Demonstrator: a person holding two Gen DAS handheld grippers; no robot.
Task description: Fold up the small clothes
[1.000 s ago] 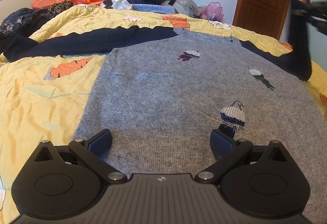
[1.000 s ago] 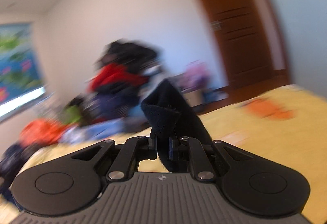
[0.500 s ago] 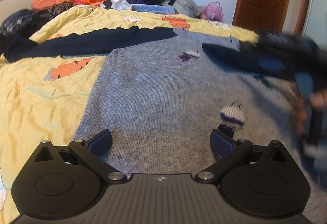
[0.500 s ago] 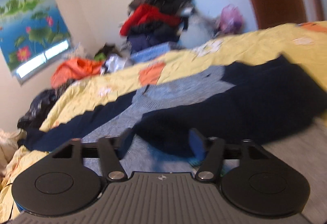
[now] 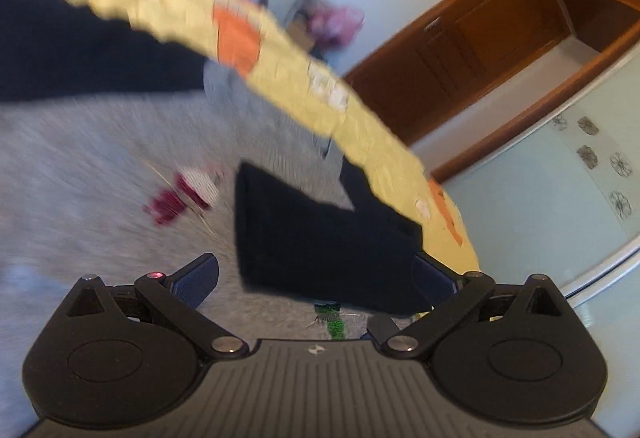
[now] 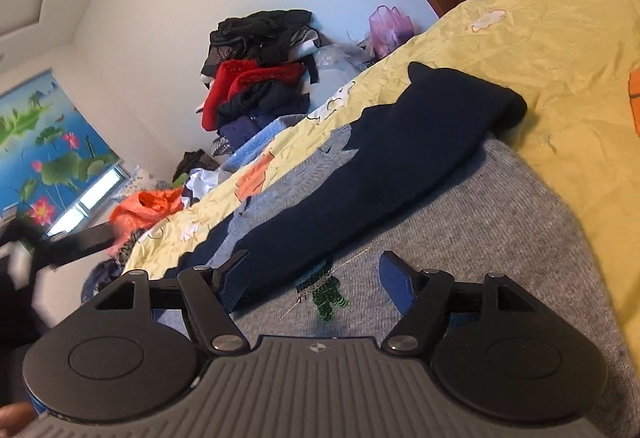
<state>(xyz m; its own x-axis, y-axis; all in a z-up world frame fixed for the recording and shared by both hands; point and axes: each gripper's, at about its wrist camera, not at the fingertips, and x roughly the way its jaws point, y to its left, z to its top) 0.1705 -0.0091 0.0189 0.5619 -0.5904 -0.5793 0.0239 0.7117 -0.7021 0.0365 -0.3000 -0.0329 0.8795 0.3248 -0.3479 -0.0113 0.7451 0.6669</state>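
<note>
Jaws of the right gripper (image 6: 316, 284) stood apart, gripping nothing. The left gripper (image 5: 316, 278) gaped too. The grey sweater (image 6: 480, 222) lay on the yellow bedspread (image 6: 560, 38), navy sleeve (image 6: 400, 158) folded over it.

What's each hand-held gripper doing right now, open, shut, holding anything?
Left hand-held gripper: open, holding nothing; navy sleeve lies just ahead.
Right hand-held gripper: open, nothing held; sleeve lies folded over the grey sweater.
</note>
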